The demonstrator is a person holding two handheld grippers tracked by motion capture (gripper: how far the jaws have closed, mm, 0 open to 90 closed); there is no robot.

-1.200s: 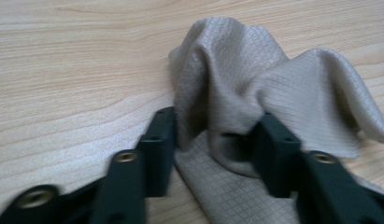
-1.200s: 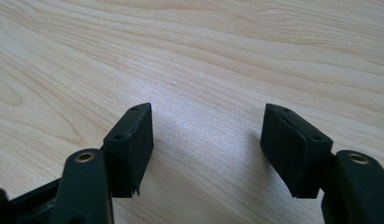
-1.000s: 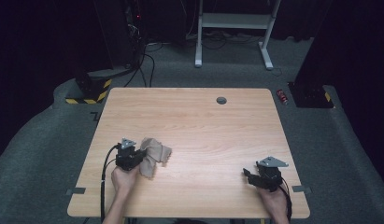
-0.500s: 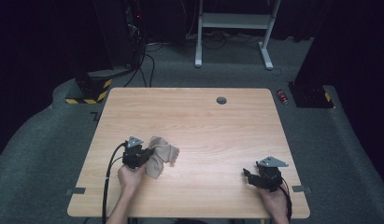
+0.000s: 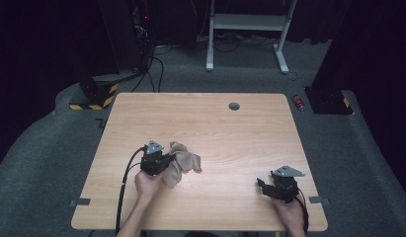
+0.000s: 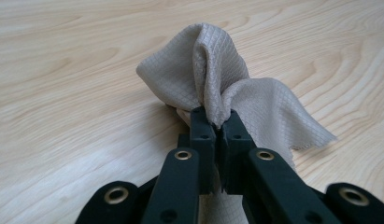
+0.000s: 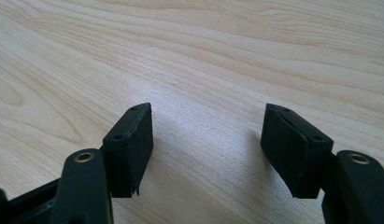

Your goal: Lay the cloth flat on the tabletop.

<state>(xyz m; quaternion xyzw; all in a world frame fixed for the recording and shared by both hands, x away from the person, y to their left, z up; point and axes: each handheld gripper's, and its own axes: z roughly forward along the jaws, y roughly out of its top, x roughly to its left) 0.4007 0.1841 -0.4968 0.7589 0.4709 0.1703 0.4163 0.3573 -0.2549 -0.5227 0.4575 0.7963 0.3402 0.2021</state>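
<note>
Left gripper view: left claw (image 6: 216,122) pinches only a cloth (image 6: 213,77) fold, likely to slip when lifted; right claw (image 7: 207,140) open, empty.

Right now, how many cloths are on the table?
1: a beige cloth left of centre, pinched in the left gripper. The right gripper is open over bare wood.

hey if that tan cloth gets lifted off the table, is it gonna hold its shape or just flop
Probably flop: the cloth bunches into soft folds where the left gripper pinches it. It looks thin and light, so it should hang limp. Its woven grid texture likely grips well, so slipping seems unlikely.
</note>
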